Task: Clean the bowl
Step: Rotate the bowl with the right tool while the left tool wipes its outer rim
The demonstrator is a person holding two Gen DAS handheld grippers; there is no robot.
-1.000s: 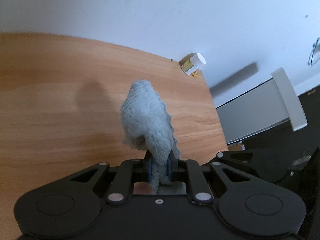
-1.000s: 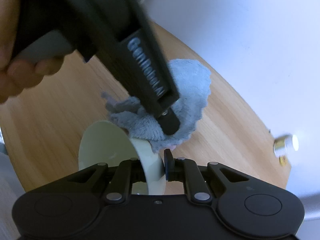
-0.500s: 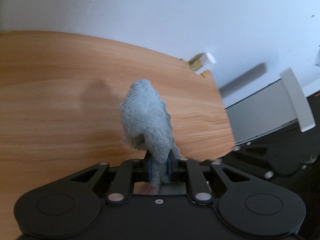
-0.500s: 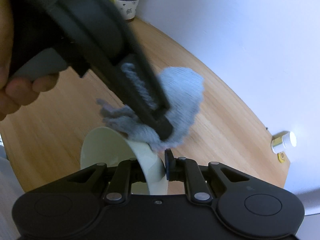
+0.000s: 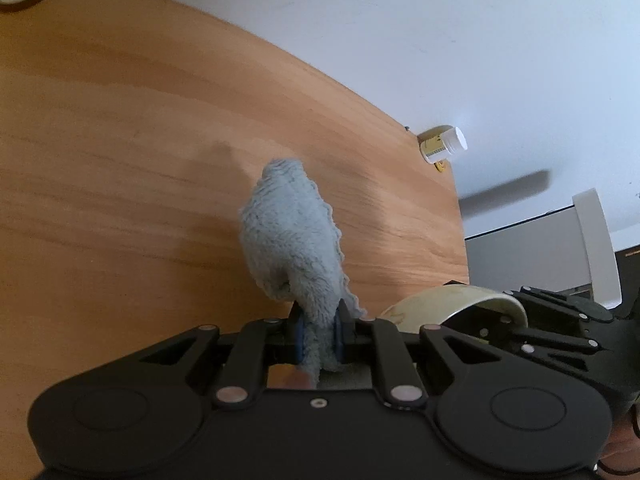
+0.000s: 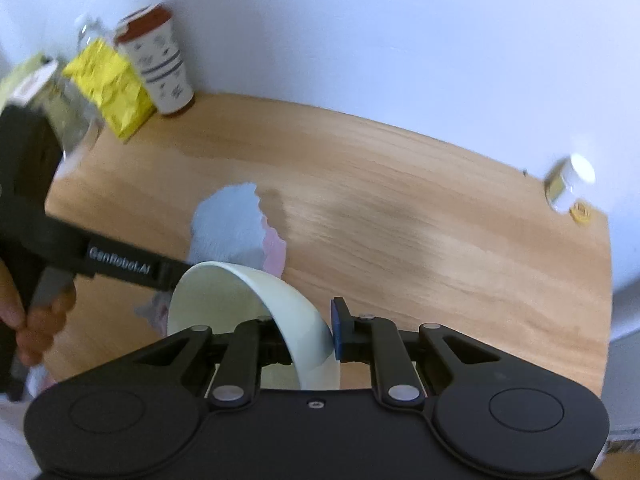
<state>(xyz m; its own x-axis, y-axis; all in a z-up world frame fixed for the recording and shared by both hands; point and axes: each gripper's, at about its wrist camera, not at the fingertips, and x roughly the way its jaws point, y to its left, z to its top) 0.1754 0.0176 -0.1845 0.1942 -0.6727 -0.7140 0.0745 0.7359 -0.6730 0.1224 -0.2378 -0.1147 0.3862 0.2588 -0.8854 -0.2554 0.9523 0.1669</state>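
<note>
Since the earlier frames, the left gripper (image 5: 318, 334) has been drawn off to the left of the bowl (image 6: 256, 312), so that its arm is now seen entering the right wrist view from the left edge, level with the bowl's rim, instead of crossing above it. The cloth (image 5: 294, 248) is pinched between the left gripper's fingers, its grey-blue bulk standing up ahead of them over the wooden table (image 5: 120, 160); in the right wrist view the cloth (image 6: 228, 228) is seen just behind the bowl's far rim, with a pink patch at its right edge.

The bowl is held tilted on its side by the right gripper (image 6: 308, 340), whose fingers are closed on the pale wall, one inside and the blue-padded one outside (the opening is turned to the left). In the left wrist view the bowl (image 5: 452, 304) appears at lower right, just beside the left gripper's body, with the right gripper dark behind it.

A small white-capped bottle (image 5: 442, 146) lies on its side at the table's far corner. A patterned paper cup (image 6: 158, 62) and a yellow packet (image 6: 110, 84) stand against the wall at the table's far left.
</note>
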